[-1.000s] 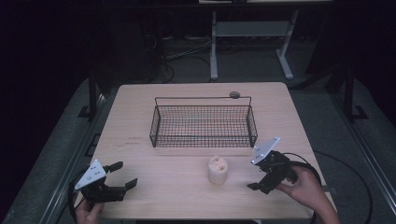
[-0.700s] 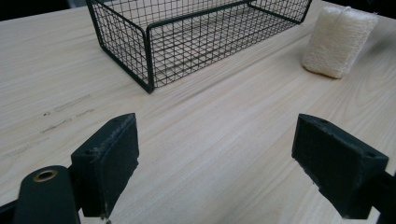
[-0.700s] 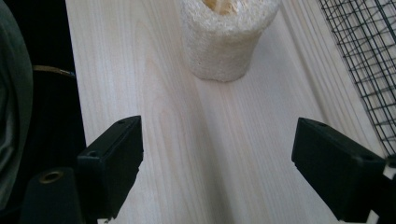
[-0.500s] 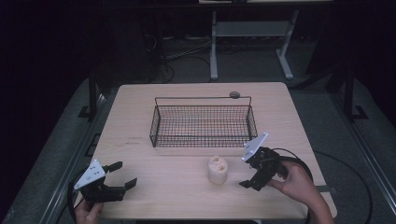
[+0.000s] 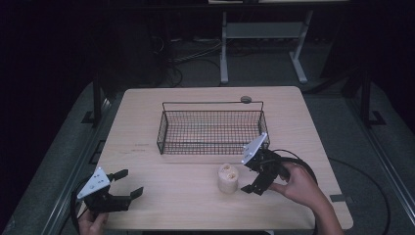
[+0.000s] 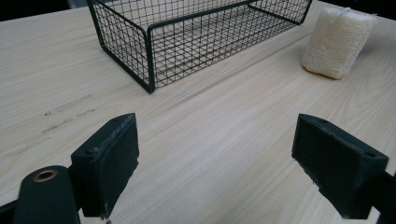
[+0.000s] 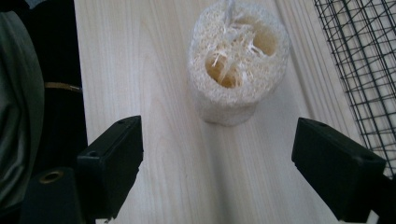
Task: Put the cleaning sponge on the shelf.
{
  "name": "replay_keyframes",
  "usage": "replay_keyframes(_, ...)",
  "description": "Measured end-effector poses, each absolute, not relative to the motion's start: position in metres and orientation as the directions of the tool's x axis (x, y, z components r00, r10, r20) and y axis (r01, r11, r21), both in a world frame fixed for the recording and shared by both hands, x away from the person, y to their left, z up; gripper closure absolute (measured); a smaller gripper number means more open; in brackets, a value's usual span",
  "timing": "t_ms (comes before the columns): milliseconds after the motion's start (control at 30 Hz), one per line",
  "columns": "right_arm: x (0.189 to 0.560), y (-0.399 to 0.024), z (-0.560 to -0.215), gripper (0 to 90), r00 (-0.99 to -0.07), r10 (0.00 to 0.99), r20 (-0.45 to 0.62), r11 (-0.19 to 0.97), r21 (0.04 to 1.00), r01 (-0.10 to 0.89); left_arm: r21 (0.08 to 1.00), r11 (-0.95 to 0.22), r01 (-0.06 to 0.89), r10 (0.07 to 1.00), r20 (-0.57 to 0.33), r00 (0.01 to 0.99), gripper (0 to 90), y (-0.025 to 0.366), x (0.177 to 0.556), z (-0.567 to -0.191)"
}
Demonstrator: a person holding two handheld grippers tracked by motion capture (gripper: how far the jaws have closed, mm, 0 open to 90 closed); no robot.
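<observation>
A pale loofah sponge [image 5: 228, 177] stands upright on the wooden table [image 5: 186, 196], just in front of the black wire basket [image 5: 211, 128]. My right gripper [image 5: 250, 176] is open right beside the loofah, on its right side, jaws pointing at it. From the right gripper view the loofah [image 7: 238, 60] lies ahead between the spread jaws, apart from them. My left gripper [image 5: 126, 184] rests open near the table's front left corner, nothing between its jaws. The left gripper view has the loofah [image 6: 337, 42] far off at the upper right and the basket [image 6: 187, 37] ahead.
A small round grey object [image 5: 245, 99] lies behind the basket near the table's far edge. A cable [image 5: 293, 159] loops on the table by the right hand. The table's front edge runs close under both hands. Dark floor and a metal stand [image 5: 264, 34] lie beyond.
My right gripper has moved left toward the loofah, stopping just beside it. The left gripper has stayed put.
</observation>
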State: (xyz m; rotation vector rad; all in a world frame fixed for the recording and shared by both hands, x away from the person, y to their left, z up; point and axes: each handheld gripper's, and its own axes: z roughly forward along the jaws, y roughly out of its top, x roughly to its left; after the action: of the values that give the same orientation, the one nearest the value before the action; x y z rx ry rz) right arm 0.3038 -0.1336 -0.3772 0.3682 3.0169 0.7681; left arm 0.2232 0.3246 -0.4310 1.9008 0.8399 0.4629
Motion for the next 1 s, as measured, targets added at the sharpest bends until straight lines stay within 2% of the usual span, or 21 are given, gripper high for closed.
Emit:
replay_keyframes(433,0.319,-0.106,-0.379,16.0,-0.978,0.204,0.048,0.882,0.425,0.205,0.892,-0.285,0.352,0.724,-0.041,0.688,14.1,0.325,0.223,-0.431)
replay_keyframes(1000,0.327,-0.091,-0.389,16.2,-0.979,0.193,0.070,0.897,0.391,0.205,0.892,-0.285,0.351,0.724,-0.040,0.689,14.1,0.325,0.223,-0.430)
